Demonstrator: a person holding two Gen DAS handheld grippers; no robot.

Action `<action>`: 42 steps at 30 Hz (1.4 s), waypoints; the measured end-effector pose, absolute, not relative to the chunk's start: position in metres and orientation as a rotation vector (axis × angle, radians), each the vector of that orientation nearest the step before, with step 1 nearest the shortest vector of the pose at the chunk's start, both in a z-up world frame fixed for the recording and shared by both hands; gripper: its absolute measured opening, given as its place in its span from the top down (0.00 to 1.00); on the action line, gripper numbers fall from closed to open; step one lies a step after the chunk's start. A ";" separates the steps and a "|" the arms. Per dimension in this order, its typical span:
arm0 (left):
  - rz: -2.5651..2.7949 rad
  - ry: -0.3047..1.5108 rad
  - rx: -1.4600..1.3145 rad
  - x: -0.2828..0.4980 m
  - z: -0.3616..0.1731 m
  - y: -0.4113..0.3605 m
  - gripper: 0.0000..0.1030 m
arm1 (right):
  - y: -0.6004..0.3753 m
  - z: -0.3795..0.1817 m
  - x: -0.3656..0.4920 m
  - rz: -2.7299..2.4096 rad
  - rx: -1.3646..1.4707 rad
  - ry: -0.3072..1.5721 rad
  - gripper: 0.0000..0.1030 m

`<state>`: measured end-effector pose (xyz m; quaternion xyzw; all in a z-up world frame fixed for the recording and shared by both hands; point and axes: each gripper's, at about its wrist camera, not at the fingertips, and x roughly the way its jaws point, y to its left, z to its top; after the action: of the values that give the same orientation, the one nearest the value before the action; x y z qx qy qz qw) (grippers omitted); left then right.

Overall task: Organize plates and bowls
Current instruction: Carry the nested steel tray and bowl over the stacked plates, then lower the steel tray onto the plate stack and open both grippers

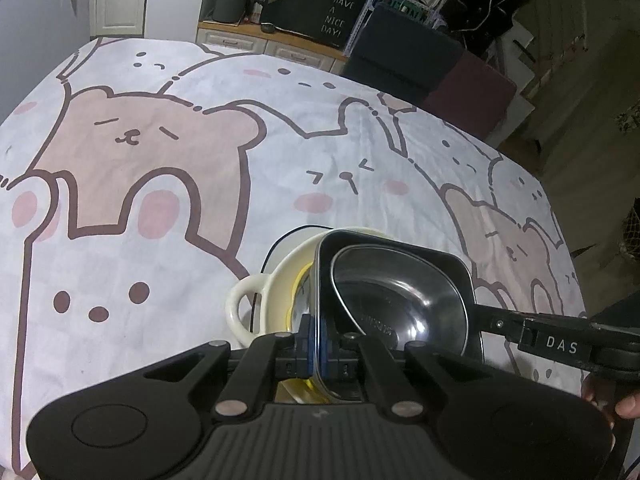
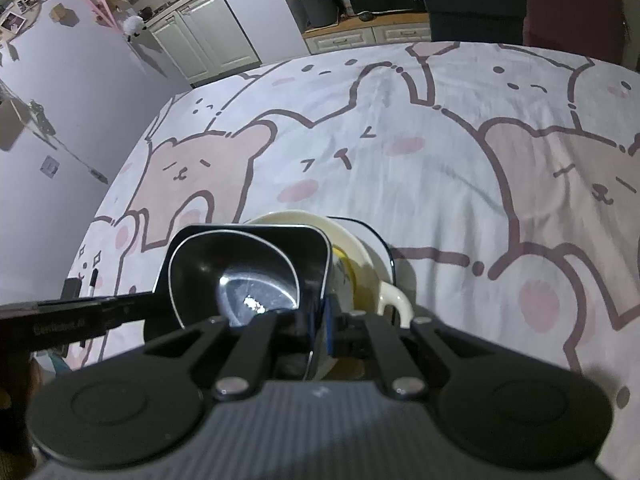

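The dark square dish (image 1: 448,264) sits in the lower centre of both wrist views, carried tilted above a stack of crockery. Inside it lies a shiny steel bowl (image 1: 400,300), its polished bottom reflecting light. Both rest over a cream ceramic bowl (image 1: 288,276) with a loop handle; yellow shows inside that bowl, but what it is cannot be told. Under the cream bowl a white plate with a dark rim (image 2: 380,248) is partly visible.

The left gripper (image 1: 316,344) has its fingers together, clamped on the near wall of the dark square dish, blue pads pressed on either side of the rim. The right gripper (image 2: 320,332) likewise has its fingers together on the opposite wall of the same dish. In the left wrist view the right gripper's black arm enters from the lower right, reaching the dish's edge; a fingertip of the person's hand (image 1: 628,406) shows at the right border.

The stack stands on a table covered by a cloth (image 1: 200,200) printed with pink and white cartoon bears. At the upper part of the frames, beyond the table, are white cabinets (image 2: 208,32), a dark bin (image 1: 230,2) and a black sign with white lettering (image 1: 336,16).
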<state>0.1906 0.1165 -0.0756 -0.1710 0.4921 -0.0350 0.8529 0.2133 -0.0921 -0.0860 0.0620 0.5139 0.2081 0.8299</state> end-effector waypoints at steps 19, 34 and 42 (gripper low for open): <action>-0.073 1.051 -0.356 0.195 -0.082 0.115 0.97 | -0.089 -0.089 0.218 0.426 0.107 1.104 0.94; -0.069 1.059 -0.353 0.200 -0.085 0.115 0.97 | -0.088 -0.093 0.219 0.418 0.094 1.112 0.93; -0.065 1.057 -0.351 0.202 -0.086 0.115 0.97 | -0.087 -0.094 0.218 0.420 0.087 1.107 0.92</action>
<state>0.2019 0.1150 -0.0861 -0.1666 0.5013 -0.0309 0.8485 0.2182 -0.0874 -0.0935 0.0410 0.5214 0.1979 0.8290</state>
